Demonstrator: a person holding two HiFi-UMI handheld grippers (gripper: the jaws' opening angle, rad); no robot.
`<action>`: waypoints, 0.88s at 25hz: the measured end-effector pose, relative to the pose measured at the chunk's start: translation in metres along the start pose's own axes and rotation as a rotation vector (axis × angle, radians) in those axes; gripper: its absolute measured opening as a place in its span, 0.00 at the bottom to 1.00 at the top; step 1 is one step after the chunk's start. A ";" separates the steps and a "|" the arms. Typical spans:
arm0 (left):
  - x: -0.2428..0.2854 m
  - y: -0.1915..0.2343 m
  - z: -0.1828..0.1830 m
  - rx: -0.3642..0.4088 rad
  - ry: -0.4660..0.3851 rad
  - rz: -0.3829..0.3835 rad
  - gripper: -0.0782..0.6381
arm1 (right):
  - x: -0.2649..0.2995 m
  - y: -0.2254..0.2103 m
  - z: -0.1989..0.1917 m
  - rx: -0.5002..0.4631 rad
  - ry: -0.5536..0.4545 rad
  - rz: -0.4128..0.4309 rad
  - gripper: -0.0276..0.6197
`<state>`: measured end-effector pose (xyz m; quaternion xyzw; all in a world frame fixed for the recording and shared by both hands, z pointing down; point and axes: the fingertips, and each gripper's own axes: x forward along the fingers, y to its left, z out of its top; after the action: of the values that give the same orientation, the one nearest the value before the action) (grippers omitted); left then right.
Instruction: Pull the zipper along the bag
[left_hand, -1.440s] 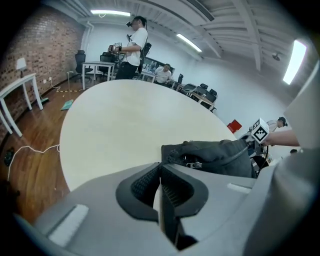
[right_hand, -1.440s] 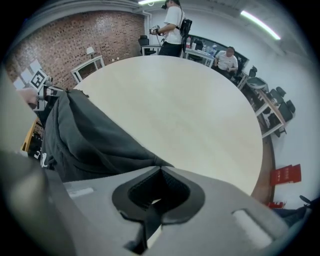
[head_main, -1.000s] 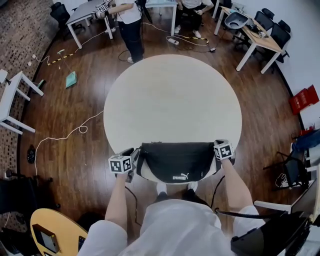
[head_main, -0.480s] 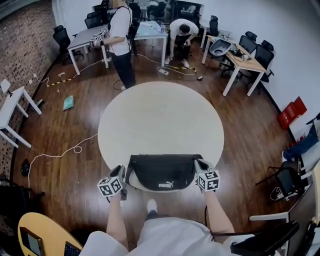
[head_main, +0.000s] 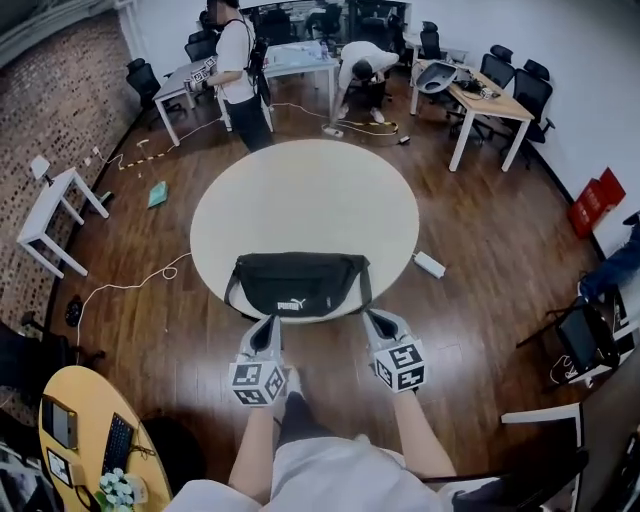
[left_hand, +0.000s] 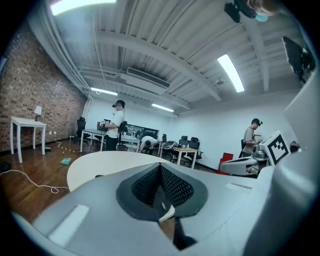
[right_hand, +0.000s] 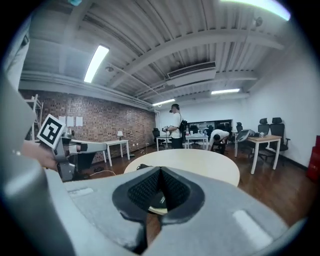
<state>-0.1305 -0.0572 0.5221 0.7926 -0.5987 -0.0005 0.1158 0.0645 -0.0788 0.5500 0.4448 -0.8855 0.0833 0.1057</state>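
A black waist bag (head_main: 298, 285) with a white logo lies flat at the near edge of the round cream table (head_main: 305, 200), its straps hanging over at both ends. My left gripper (head_main: 266, 325) is held below the bag's left half, off the table and apart from the bag. In the left gripper view my left gripper (left_hand: 160, 167) has its pads pressed together with nothing between them. My right gripper (head_main: 377, 322) hangs below the bag's right end, also clear of it. In the right gripper view my right gripper (right_hand: 160, 172) is shut and empty too.
Two people stand or bend near desks (head_main: 300, 60) beyond the table. A white power strip (head_main: 428, 264) lies on the wood floor right of the table, a white cable (head_main: 130, 285) to the left. A small white table (head_main: 60, 205) and a yellow desk (head_main: 80, 440) stand at the left.
Both grippers have drawn back from the bag's two ends to the near side, off the table. The head view has shifted, so the bag now lies farther ahead of them.
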 end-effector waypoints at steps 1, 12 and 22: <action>-0.010 -0.024 0.007 0.013 -0.017 -0.005 0.13 | -0.018 0.000 0.005 -0.004 -0.014 0.003 0.03; -0.064 -0.137 0.088 0.228 -0.174 -0.069 0.13 | -0.117 0.052 0.092 -0.147 -0.209 0.053 0.03; -0.097 -0.103 0.100 0.234 -0.195 -0.045 0.13 | -0.102 0.109 0.121 -0.187 -0.252 0.112 0.03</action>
<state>-0.0740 0.0432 0.3928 0.8101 -0.5851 -0.0101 -0.0361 0.0227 0.0345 0.4007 0.3900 -0.9190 -0.0503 0.0299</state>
